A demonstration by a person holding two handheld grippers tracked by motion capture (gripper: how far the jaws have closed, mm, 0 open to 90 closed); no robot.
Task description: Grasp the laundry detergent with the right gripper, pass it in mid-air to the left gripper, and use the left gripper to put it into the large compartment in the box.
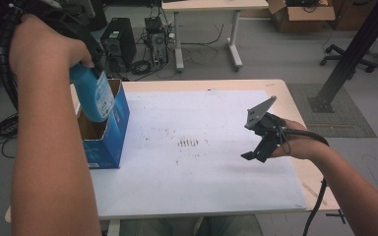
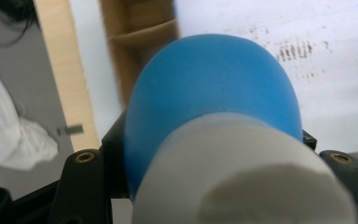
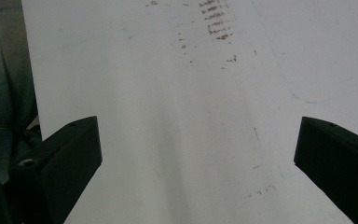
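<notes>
The left gripper [image 1: 86,59], raised at the left of the high view, pinches a blue plastic bottle with a white screw cap [image 1: 94,93] just under its cap; in the left gripper view the black jaws flank the bottle's [image 2: 205,93] shoulder closely on both sides, with the white cap [image 2: 242,177] nearest the camera. The bottle hangs, tilted, with its lower end at or just inside the open top of a blue cardboard box with a brown interior [image 1: 109,142], which stands at the left edge of the white paper sheet [image 1: 202,167] covering the wooden table [image 1: 295,105]. Whether the bottle is going into the box or coming out of it cannot be settled from these frames; its base is partly hidden by the box wall, so contact with the interior is uncertain. The right gripper [image 1: 253,155] rests low over the sheet at the right, well apart from the box, its jaws spread wide with nothing between them, as the right gripper view confirms over bare paper [image 3: 177,140]. As a judgement, the transfer is mid-course: the grasp is secure, while the lowering or lifting clear, and the release, remain to be done.
</notes>
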